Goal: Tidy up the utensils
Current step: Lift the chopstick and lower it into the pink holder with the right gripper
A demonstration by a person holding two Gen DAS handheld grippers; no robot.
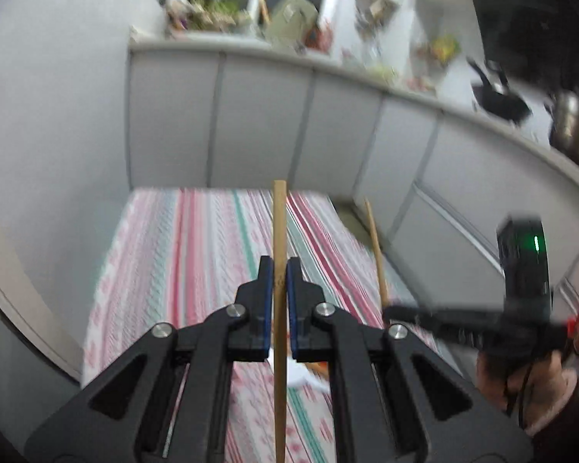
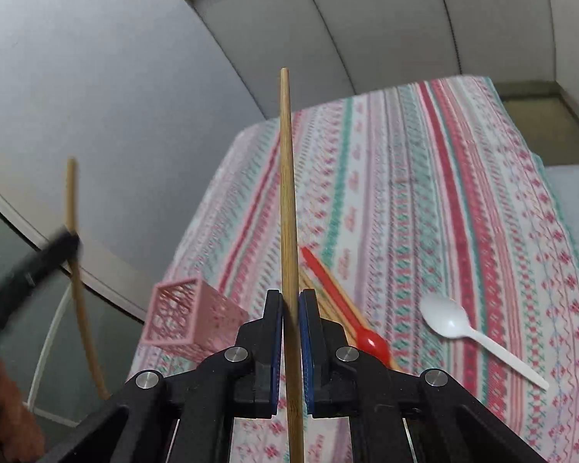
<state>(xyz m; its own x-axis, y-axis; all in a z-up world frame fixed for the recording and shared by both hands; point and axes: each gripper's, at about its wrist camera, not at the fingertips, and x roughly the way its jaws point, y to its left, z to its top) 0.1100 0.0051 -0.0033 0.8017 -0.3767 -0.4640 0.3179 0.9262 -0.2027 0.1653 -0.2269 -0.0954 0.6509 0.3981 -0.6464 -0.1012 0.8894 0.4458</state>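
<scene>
My left gripper (image 1: 278, 270) is shut on a wooden chopstick (image 1: 279, 231) that points away over the striped tablecloth (image 1: 197, 254). My right gripper (image 2: 290, 301) is shut on a second wooden chopstick (image 2: 288, 193), held above the table. In the left wrist view the right gripper (image 1: 390, 314) and its chopstick (image 1: 376, 247) show at the right. In the right wrist view the left gripper (image 2: 67, 245) and its chopstick (image 2: 73, 270) show at the left. On the cloth lie a pink mesh basket (image 2: 181, 316) on its side, a red spoon (image 2: 343, 305), more wooden chopsticks (image 2: 328, 305) and a white plastic spoon (image 2: 467, 332).
Grey cabinet panels (image 1: 328, 131) stand behind the table. A counter above them holds a black pan (image 1: 498, 96), a metal pot (image 1: 571, 123) and clutter. A grey wall (image 2: 96, 115) stands to the left of the table.
</scene>
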